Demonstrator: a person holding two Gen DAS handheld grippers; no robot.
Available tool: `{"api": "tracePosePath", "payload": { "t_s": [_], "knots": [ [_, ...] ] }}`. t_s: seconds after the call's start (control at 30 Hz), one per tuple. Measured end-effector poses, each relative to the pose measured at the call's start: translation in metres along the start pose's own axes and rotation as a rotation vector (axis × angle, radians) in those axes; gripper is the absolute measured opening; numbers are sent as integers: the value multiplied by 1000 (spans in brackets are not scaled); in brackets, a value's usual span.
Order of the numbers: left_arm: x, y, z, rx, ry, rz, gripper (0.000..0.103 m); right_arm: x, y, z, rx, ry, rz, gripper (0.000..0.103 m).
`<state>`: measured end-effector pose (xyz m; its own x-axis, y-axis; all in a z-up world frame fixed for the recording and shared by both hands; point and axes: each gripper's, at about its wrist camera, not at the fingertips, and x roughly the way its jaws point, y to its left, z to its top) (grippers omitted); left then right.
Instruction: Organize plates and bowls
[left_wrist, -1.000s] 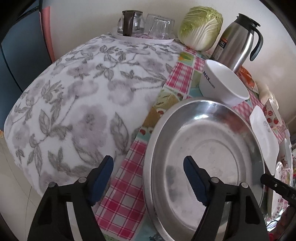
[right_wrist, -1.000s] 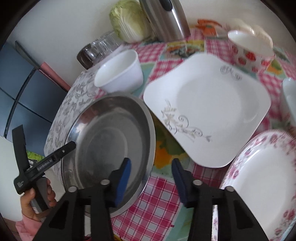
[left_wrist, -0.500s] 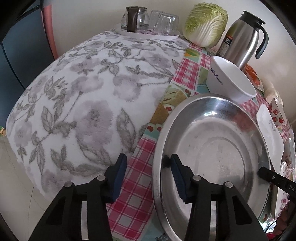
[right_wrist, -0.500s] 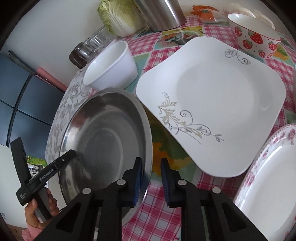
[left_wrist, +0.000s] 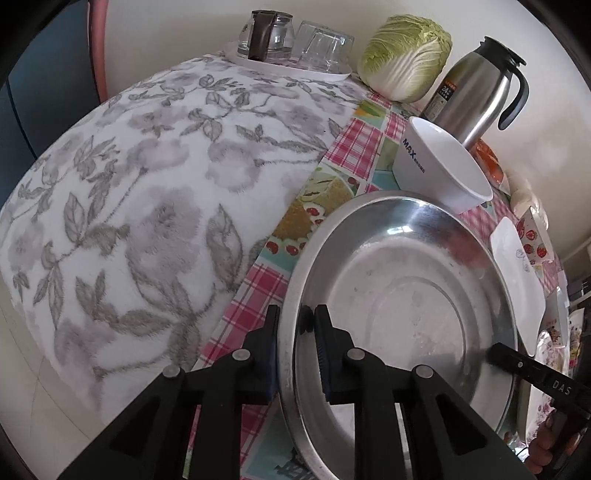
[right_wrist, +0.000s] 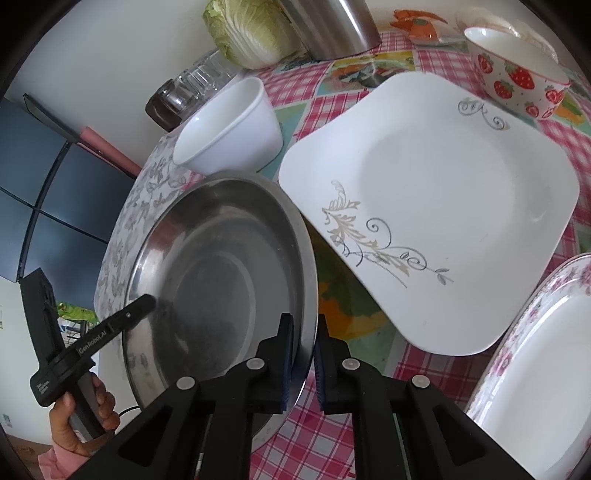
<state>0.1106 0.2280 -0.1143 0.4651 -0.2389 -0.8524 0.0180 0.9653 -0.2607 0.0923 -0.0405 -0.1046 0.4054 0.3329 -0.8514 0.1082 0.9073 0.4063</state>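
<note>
Both claws are clamped on the big steel basin (left_wrist: 399, 295), one on each side of its rim. The left claw (left_wrist: 295, 347) pinches the rim edge nearest the grey floral cloth (left_wrist: 147, 192), and the right claw (right_wrist: 303, 354) grips the opposite edge, just beside the square white plate (right_wrist: 443, 206). The basin sits on the checked counter (right_wrist: 314, 443), and from the right wrist view it looks tilted. A plain white bowl (right_wrist: 229, 129) is right behind it, touching or nearly so. Further back there's a strawberry bowl (right_wrist: 517, 85), a cabbage (left_wrist: 406, 59) and a steel thermos (left_wrist: 476, 85). A floral-rimmed plate (right_wrist: 546, 369) lies near the square one.
</note>
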Motion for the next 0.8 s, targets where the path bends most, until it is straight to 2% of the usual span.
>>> {"api": "tracePosePath", "payload": {
  "t_s": [0.13, 0.47, 0.57, 0.8],
  "knots": [
    [-4, -1, 1, -22, -2, -1, 18, -5, 7, -1, -44, -14, -32, 12],
    [-50, -5, 4, -36, -79, 18, 18, -27, 21, 1, -103, -69, 16, 12],
    [-69, -15, 11, -25, -114, 9, 18, -40, 20, 2, -109, -94, 32, 13],
    [-99, -72, 36, 30, -169, -35, 18, -78, -7, 11, -32, -178, 66, 13]
  ]
}}
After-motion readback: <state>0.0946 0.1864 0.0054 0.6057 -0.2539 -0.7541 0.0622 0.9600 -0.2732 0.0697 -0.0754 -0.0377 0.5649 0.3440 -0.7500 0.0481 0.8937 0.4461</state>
